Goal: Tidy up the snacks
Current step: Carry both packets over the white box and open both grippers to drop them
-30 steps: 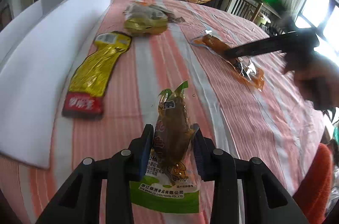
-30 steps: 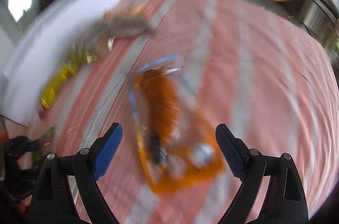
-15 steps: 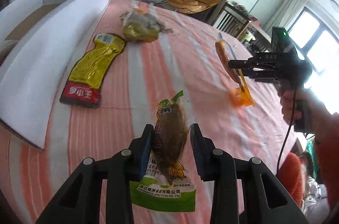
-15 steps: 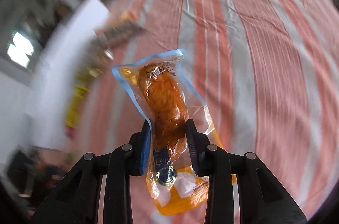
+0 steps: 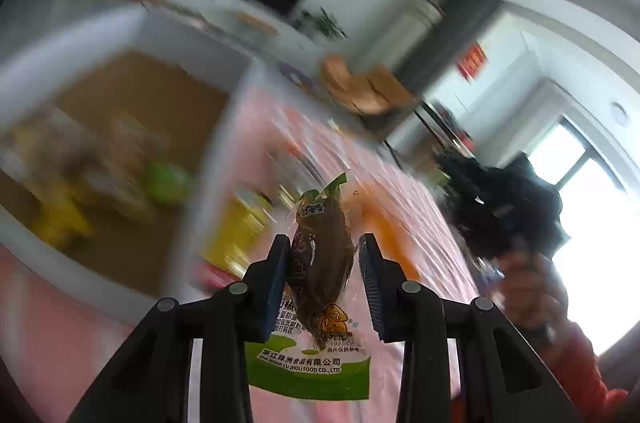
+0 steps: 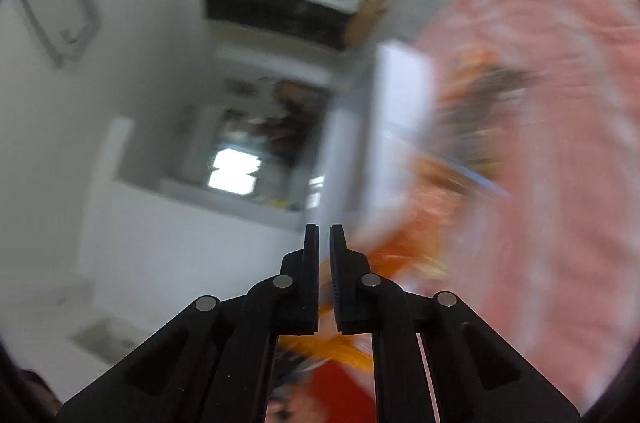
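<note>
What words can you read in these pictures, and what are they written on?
"ZHE JIANG LV ZHOU FOOD CO., LTD": on the green band at the bottom of the brown snack packet held in the left claw, under a line of Chinese characters.
Smaller print and the purple characters higher on that packet: not clear enough to read.
Red sign on the far wall: too blurred.
Yellow packet on the table: too blurred.
Right wrist view: nothing readable.

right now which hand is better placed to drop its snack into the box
Left. The left fingers clamp the brown snack packet and the open box lies just ahead, its inside showing. The right fingers face mostly wall, with the box edge-on, in a blurred view.
</note>
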### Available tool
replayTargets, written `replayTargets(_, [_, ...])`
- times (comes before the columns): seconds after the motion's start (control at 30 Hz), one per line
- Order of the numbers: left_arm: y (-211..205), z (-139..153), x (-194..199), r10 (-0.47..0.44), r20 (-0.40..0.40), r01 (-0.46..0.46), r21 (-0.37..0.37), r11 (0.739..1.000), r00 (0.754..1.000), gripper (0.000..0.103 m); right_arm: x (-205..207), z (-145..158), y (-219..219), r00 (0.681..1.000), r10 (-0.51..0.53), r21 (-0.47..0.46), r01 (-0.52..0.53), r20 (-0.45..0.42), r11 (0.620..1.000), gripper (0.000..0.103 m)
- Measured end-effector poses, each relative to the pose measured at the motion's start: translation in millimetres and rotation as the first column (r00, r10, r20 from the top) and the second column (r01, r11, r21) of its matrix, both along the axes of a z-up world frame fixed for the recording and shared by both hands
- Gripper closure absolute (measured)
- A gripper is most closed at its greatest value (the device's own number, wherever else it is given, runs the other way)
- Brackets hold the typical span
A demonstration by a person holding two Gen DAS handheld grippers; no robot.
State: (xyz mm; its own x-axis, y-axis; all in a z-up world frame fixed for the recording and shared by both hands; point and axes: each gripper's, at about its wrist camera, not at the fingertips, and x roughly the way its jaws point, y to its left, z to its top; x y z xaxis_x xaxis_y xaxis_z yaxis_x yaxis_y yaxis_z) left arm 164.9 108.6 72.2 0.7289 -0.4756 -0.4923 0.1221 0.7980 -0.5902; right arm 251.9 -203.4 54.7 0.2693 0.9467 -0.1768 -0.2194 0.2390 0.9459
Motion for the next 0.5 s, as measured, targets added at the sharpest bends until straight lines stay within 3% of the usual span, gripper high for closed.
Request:
replayTargets(0.17, [61,21,-9,0.122,0.030,-0.124,0.039,0.992,0.992,0.068,8,46,88,0.993,0.086,0.040,-0.089,0.080,0.995,0.095])
replayTargets(0.23, [72,22,-14,0.138,0.035,-0.140,0.044,0.989,0.990,0.068,6,63,108,0.987,0.111,-0.067,-0.103,0.118,0.992,0.093])
replayTargets(0.27, [78,22,-19,0.146,0.036,-0.148,0.042,0.988,0.989,0.068,4,73,120,0.979,0.128,-0.201,-0.095,0.157,0.975,0.085])
replayTargets(0.3, [81,20,-23,0.150,0.036,-0.151,0.043,0.988,0.988,0.068,0,81,136,0.960,0.181,-0.385,-0.088,0.212,0.919,0.068])
replayTargets(0.33, [83,18,-26,0.153,0.035,-0.155,0.047,0.987,0.988,0.068,-3,81,148,0.938,0.244,-0.501,-0.093,0.245,0.861,0.027])
replayTargets(0.37, [85,15,-30,0.156,0.030,-0.158,0.053,0.986,0.987,0.068,-12,76,164,0.898,0.339,-0.636,-0.092,0.280,0.766,0.023])
replayTargets(0.4, [86,13,-34,0.157,0.026,-0.159,0.058,0.986,0.987,0.068,-25,62,179,0.849,0.442,-0.770,-0.068,0.289,0.634,0.023])
replayTargets(0.43, [88,10,-38,0.159,0.021,-0.160,0.064,0.985,0.987,0.068,-36,47,187,0.818,0.516,-0.853,-0.062,0.254,0.518,0.023])
replayTargets(0.47, [89,5,-43,0.161,0.015,-0.161,0.072,0.984,0.987,0.068,-45,19,189,0.816,0.557,-0.895,-0.122,0.157,0.430,0.023])
replayTargets(0.5, [88,2,-46,0.162,0.011,-0.162,0.076,0.984,0.987,0.068,-48,2,178,0.847,0.525,-0.874,-0.190,0.085,0.448,0.023])
